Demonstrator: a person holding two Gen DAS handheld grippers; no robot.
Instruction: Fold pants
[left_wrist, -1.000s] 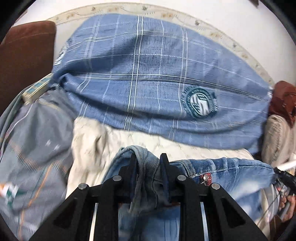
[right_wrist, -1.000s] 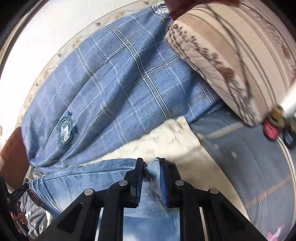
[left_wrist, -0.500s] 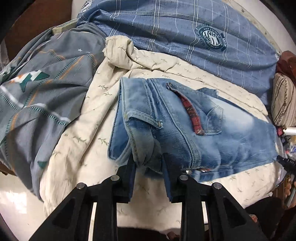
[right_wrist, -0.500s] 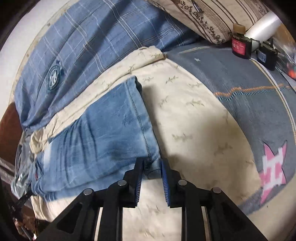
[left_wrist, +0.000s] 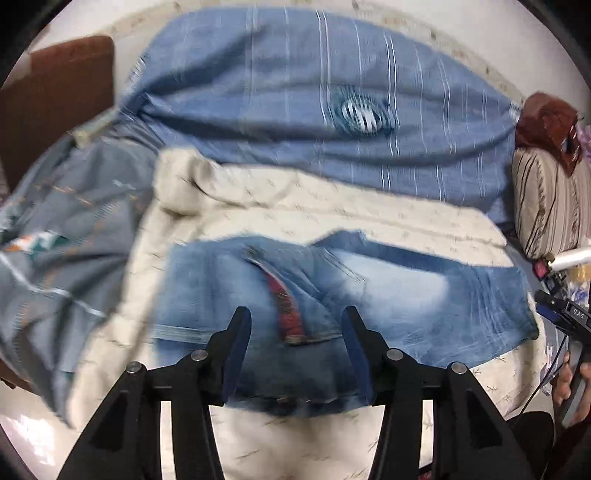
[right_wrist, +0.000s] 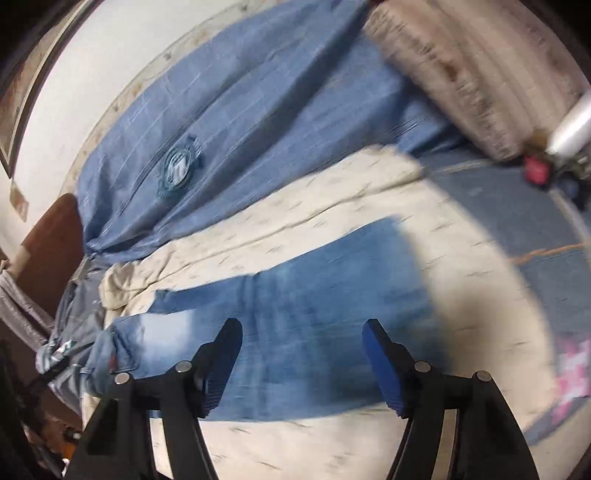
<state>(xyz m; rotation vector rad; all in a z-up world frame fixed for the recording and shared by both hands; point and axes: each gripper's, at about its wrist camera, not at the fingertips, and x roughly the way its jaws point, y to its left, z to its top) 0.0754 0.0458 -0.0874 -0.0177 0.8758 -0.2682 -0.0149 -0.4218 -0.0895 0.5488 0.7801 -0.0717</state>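
Observation:
A pair of blue denim pants (left_wrist: 388, 295) lies flat across a cream patterned sheet (left_wrist: 369, 214), waist end to the left with a red strip (left_wrist: 284, 306) showing. My left gripper (left_wrist: 295, 321) is open and empty just above the waist end. In the right wrist view the pants (right_wrist: 314, 314) stretch from lower left to the middle. My right gripper (right_wrist: 303, 332) is open wide and empty above the leg end.
A blue checked blanket (left_wrist: 314, 110) lies behind the sheet. A grey-blue patterned cover (left_wrist: 66, 229) lies at the left. A striped pillow (left_wrist: 546, 199) and small bottles (right_wrist: 535, 170) sit at the right. A brown headboard (left_wrist: 55, 96) stands at the far left.
Both grippers opened and let go of the pants, then lifted back a little. The pants now lie flat on the sheet.

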